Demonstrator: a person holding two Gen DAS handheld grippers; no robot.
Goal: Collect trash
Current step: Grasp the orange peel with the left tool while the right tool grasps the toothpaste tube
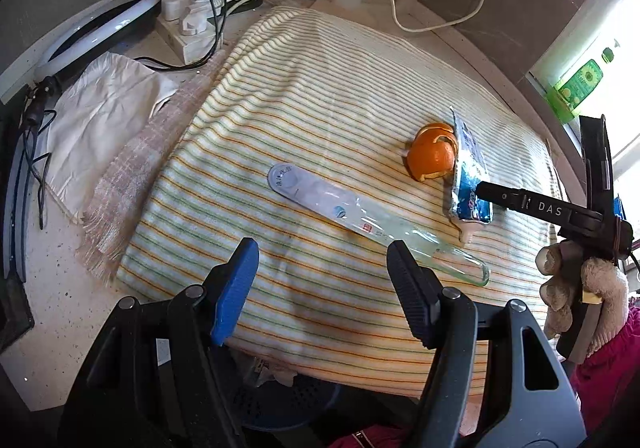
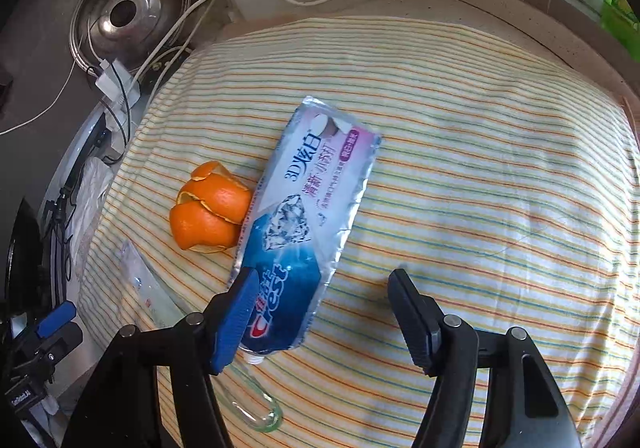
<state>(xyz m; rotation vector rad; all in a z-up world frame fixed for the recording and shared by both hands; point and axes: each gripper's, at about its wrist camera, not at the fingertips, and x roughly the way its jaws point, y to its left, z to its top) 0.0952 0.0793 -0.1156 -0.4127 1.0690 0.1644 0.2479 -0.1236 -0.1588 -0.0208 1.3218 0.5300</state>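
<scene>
Landmark = the striped cloth (image 1: 320, 96) spread over the table top; all three bits of trash lie on it. Toothpaste tube (image 2: 308, 216), flattened, blue/silver w/ "Crest" print, lies roughly mid-cloth in the right wrist view, cap end toward the camera, crimped end away. Orange peel (image 2: 212, 208) sits on the cloth just beside the tube's left edge, touching or nearly so; can't tell which. Clear plastic package (image 1: 344, 212), long and see-through w/ a rounded label end, lies on the cloth nearer its front-left part, slanting, its open clear end toward the front edge. Left gripper (image 1: 322, 268) hovers over the cloth's front edge, jaws partway apart w/ nothing between them; its black finger overlaps the package's clear end in the left wrist view, contact unclear. Right gripper (image 2: 320, 292) is over the tube's cap end, jaws partway apart, not clamped; the blue pad (image 2: 236, 312) overlaps the tube's left edge near the "Crest" print, the black finger stands apart over bare cloth to the tube's right. Not gripping anything as far as visible. Off the cloth's back-left corner: white power strip (image 1: 188, 12) w/ plugs and cables, and a metal lid (image 2: 128, 12) beyond it. White crumpled bag (image 1: 108, 104) left of the cloth. Blue perforated basket (image 1: 280, 404) shows below the cloth's front edge, under the left gripper.
</scene>
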